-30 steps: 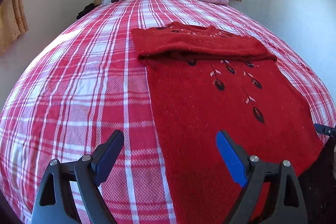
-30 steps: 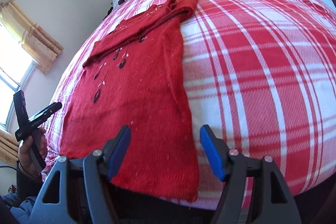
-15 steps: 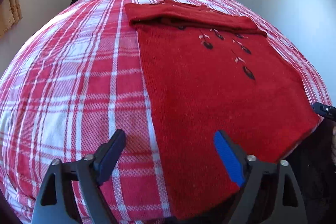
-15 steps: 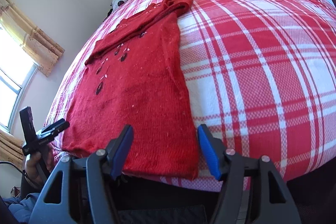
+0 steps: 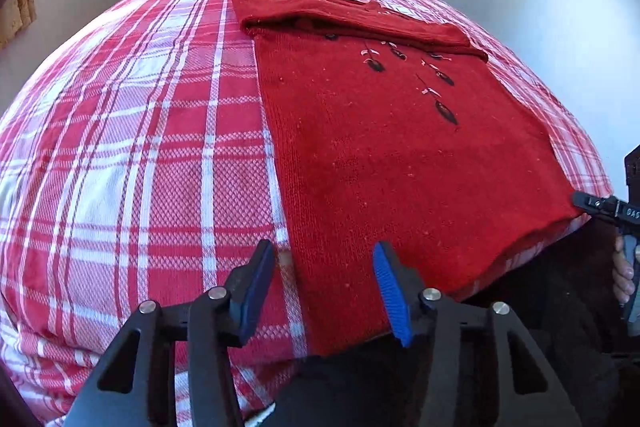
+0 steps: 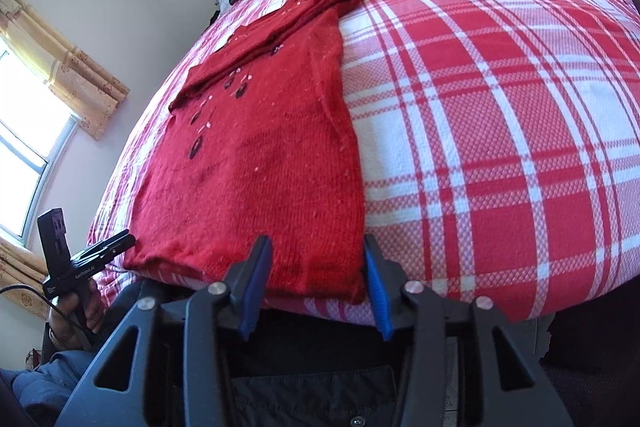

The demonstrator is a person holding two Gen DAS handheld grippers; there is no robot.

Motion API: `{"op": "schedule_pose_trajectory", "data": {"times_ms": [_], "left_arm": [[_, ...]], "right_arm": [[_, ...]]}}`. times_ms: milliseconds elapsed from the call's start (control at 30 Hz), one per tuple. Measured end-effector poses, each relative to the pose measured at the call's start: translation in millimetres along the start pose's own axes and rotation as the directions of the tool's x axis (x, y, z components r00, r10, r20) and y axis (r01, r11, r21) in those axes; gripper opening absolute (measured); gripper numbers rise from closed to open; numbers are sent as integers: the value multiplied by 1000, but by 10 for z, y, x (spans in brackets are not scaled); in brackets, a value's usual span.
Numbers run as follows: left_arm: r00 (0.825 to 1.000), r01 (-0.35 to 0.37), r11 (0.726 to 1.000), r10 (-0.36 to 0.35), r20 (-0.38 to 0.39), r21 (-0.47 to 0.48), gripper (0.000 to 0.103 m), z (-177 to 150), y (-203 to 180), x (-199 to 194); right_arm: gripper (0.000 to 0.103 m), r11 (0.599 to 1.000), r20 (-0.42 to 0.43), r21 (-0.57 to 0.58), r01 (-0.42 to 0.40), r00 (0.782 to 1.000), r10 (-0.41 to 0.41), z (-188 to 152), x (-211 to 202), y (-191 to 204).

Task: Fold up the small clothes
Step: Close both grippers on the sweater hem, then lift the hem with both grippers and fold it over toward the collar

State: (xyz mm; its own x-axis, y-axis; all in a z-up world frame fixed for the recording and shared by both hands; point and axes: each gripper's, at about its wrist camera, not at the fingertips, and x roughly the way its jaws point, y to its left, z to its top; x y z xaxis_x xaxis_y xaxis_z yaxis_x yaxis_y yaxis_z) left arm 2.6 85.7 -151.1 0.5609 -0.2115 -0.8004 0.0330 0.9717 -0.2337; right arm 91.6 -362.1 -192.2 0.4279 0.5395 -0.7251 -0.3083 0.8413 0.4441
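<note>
Because both tongs stand open and empty at the bed's edge, the grab itself is where this could slip. The left tongs (image 5: pixel 324 291) straddle the near-left hem corner of the red sweater (image 5: pixel 400 155), one finger over bare plaid bedspread (image 5: pixel 140 167); closing there might pinch sheet along with knit. The right tongs (image 6: pixel 316 287) bracket the opposite corner, which droops over the mattress edge. From either, the sweater runs toward twelve o'clock, its far end already folded over.

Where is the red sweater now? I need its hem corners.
The red sweater lies flat on the plaid bedspread, its hem at the bed's near edge, by both open grippers.
</note>
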Motion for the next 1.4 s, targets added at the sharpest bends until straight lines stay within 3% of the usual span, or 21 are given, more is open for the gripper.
{"op": "schedule_pose_trajectory", "data": {"times_ms": [167, 467, 567, 633, 667, 700, 900, 1067, 1400], "left_arm": [[1000, 27, 1000, -27, -12, -12, 52, -20, -1, 2], [998, 54, 998, -54, -30, -12, 52, -100, -14, -42], [999, 42, 999, -42, -30, -4, 35, -112, -22, -47], [997, 72, 997, -73, -33, -9, 10, -111, -2, -45], [994, 104, 994, -105, -37, -25, 10, -116, 18, -42], [992, 118, 993, -119, -40, -26, 8, -118, 23, -41], [986, 164, 986, -164, -1, -42, 7, -88, 68, -116], [973, 223, 972, -217, 82, -70, 6, 15, 123, -276], [944, 287, 956, -271, 186, -67, 6, 494, 207, -359]], "right_arm": [[38, 1000, 1, 6, 5, 1000, -5, -4, 18, -19], [36, 999, 0, 32, -27, 1000, 27, -21, 31, -81], [32, 999, -2, 27, -22, 1000, 22, -26, 26, -69], [26, 1000, 0, 23, -20, 1000, 20, -31, 24, -57], [16, 999, -1, 22, -25, 1000, 25, -36, 25, -58], [14, 999, 0, 26, -38, 999, 38, -43, 22, -65], [12, 995, 39, 24, -100, 994, 99, -36, -78, -46], [12, 984, 99, 51, -171, 981, 165, 21, -234, -76], [12, 972, 197, 35, -232, 955, 220, 359, -482, 63]]}}
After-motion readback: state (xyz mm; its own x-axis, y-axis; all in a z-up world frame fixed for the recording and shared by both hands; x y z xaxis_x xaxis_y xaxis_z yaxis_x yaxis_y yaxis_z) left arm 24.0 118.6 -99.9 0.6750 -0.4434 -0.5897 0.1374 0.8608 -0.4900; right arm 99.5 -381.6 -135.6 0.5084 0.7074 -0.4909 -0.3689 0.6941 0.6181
